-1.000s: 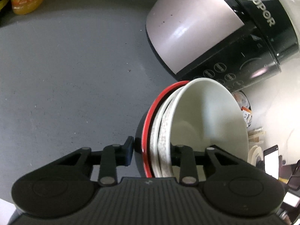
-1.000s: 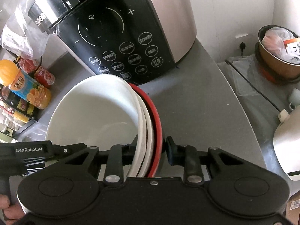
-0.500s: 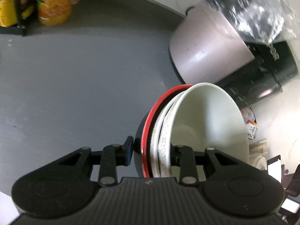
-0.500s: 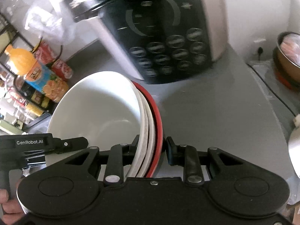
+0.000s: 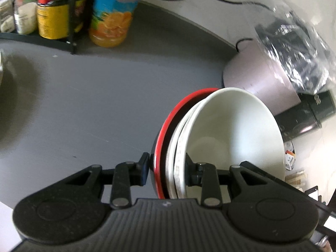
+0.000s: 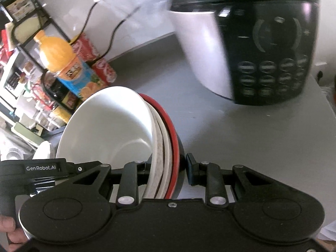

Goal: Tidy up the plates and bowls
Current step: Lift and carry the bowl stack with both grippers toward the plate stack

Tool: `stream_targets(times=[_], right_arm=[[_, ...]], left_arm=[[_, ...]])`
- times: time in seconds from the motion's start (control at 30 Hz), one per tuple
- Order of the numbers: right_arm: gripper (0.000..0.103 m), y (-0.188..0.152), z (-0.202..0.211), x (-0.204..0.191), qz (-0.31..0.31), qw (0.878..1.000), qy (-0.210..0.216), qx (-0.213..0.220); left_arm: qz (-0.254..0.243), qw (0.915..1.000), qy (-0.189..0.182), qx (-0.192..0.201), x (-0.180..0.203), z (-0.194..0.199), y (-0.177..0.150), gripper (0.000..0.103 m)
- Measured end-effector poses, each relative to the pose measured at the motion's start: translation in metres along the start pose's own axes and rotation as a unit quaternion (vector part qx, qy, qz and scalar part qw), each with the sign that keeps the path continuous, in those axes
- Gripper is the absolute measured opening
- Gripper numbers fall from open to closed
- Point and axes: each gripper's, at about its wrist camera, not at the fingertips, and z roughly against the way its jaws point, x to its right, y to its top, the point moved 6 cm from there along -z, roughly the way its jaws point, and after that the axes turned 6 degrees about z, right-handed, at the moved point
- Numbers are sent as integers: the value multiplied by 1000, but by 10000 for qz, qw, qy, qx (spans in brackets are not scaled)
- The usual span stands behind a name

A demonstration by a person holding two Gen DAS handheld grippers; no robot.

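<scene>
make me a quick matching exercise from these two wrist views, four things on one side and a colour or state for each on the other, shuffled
Things:
1. white bowl
2. red-rimmed bowl
3. juice bottle
4. rice cooker panel

Descriptions:
A. black with round buttons
B. orange cap, blue label
C. innermost of the nested stack
D. outermost of the stack, dark outside

Pairs: 1-C, 2-D, 3-B, 4-A
</scene>
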Motion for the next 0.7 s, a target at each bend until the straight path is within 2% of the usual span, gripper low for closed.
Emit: stream_targets(times=[0.7], right_arm=[[27,6,-23,-116,473,9983,326,3]], left_arm=[[295,9985,115,453,-97,70,43,31]])
